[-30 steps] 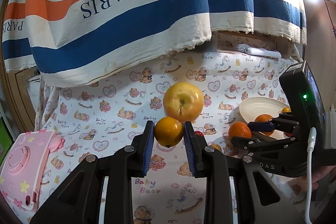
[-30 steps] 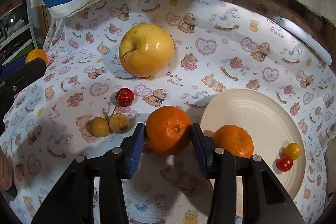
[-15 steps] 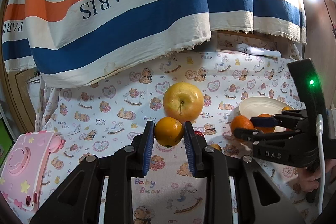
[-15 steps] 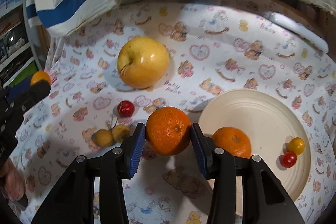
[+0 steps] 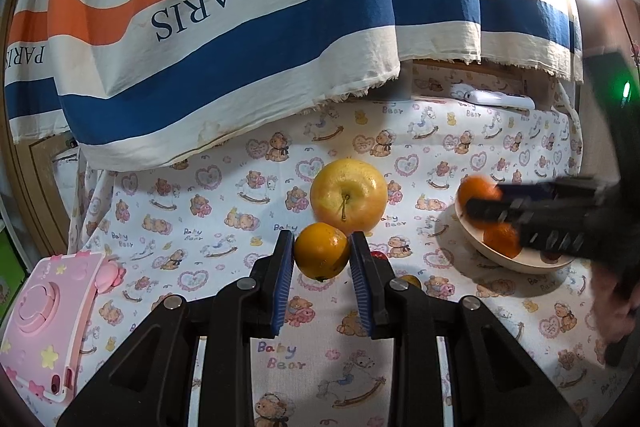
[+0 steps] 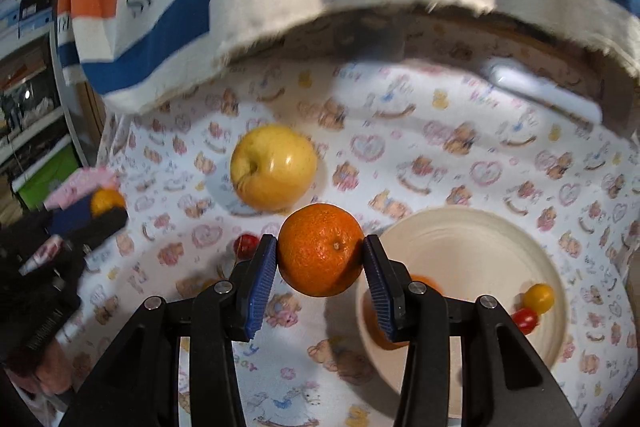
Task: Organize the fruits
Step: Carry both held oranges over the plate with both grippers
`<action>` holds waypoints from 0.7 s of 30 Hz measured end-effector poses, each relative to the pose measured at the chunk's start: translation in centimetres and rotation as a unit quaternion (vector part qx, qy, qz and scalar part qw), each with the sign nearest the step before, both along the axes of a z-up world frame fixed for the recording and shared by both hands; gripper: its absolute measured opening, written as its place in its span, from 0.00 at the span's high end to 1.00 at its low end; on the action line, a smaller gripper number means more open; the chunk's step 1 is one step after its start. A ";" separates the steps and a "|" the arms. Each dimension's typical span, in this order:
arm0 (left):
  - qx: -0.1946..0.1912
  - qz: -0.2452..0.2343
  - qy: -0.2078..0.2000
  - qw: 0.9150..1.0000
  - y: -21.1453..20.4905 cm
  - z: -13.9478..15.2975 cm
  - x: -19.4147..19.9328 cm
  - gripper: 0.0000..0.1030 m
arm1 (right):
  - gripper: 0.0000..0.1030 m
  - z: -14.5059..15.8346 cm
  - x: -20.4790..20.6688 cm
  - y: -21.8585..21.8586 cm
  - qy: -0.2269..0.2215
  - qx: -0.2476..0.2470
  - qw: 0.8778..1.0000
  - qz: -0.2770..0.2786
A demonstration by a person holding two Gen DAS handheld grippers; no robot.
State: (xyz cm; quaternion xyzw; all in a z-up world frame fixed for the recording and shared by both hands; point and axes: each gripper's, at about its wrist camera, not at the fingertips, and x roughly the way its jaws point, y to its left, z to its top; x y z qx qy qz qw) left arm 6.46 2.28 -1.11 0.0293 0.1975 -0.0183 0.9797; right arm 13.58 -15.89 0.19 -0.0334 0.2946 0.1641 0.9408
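Left gripper [image 5: 322, 263] clamped on a small yellow-orange citrus [image 5: 321, 251], held between blue pads, clear of the printed cloth [image 5: 224, 223]. Yellow apple [image 5: 349, 201] just beyond the fingertips, on the cloth.

Right gripper [image 6: 320, 261] clamped on an orange mandarin [image 6: 321, 249], lifted above the cloth. Cream plate [image 6: 472, 251] ahead and to the right of the jaws; second mandarin [image 6: 430, 283] on it, partly hidden behind the right finger. Yellow and red cherry tomatoes [image 6: 532, 307] at the plate's far right.
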 end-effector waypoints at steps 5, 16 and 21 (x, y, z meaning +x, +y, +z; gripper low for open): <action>0.002 0.000 -0.002 1.000 0.0 0.0 -0.1 0.74 | 0.56 2.4 -1.1 -2.2 -0.029 0.002 0.999 -0.018; 0.017 -0.005 -0.011 1.000 -0.8 0.0 -0.3 0.74 | 0.56 1.1 -2.2 -10.5 -0.011 0.000 0.997 -0.072; 0.016 -0.005 -0.011 1.000 -0.8 0.0 -0.3 0.74 | 0.56 -0.5 -2.2 -13.3 0.010 0.011 0.995 -0.094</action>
